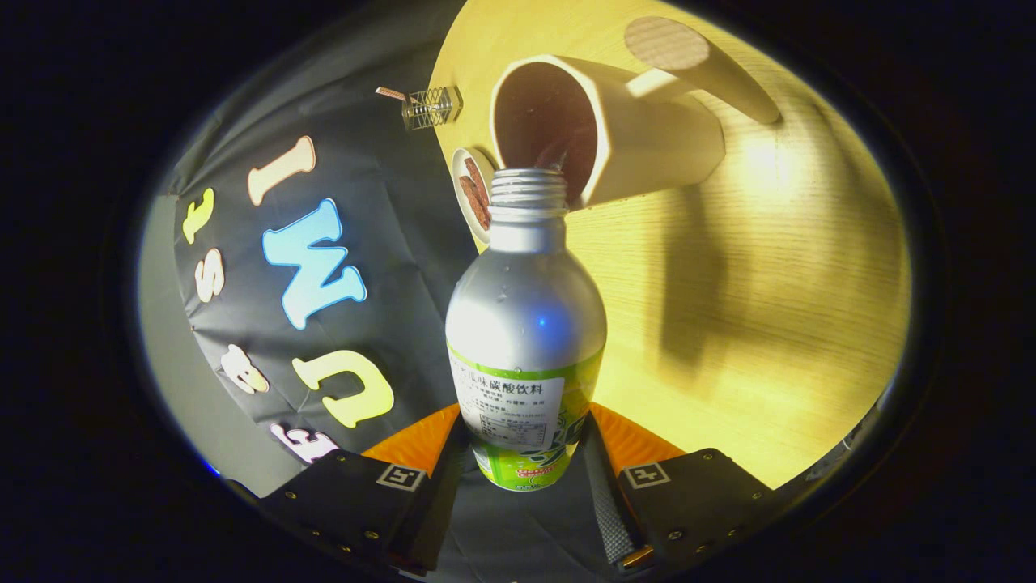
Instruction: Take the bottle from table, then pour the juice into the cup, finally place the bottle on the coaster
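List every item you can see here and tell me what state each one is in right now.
Bottle: uncapped, tipped, mouth at the cup's rim, held between the fingers.
Cup: on the table, open, dark inside; I cannot tell the fill level.
Gripper: shut on the bottle's lower body.
Coaster: bare, on the table beside the cup.
Wire holder: at the table's edge beyond the cup.
Table: lit, no spill visible.

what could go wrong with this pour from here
The claw grips the bottle only low, around its label, so the tilted bottle could slip or twist. Its open mouth sits at the rim of the cup, not well inside, so juice may run onto the table. The small dish beside the cup could get knocked.
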Tool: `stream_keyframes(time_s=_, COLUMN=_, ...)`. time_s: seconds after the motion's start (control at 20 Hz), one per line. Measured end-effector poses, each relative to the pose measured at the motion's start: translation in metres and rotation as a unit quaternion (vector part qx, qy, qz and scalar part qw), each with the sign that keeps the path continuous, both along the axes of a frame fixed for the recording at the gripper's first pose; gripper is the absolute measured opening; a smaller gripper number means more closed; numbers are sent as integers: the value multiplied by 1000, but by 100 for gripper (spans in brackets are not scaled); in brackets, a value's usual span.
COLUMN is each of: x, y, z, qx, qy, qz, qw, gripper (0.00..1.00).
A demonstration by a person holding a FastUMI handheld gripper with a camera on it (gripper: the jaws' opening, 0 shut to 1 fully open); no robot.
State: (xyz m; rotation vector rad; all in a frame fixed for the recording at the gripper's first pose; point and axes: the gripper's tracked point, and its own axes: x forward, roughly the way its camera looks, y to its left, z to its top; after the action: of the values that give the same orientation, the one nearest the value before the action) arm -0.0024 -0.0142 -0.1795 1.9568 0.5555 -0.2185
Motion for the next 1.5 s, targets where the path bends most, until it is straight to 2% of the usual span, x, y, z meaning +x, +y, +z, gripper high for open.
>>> stream_keyframes(time_s=1.5, x=1, y=-8, z=24, qx=108, qy=21, qz=-3, qw=994, gripper=74)
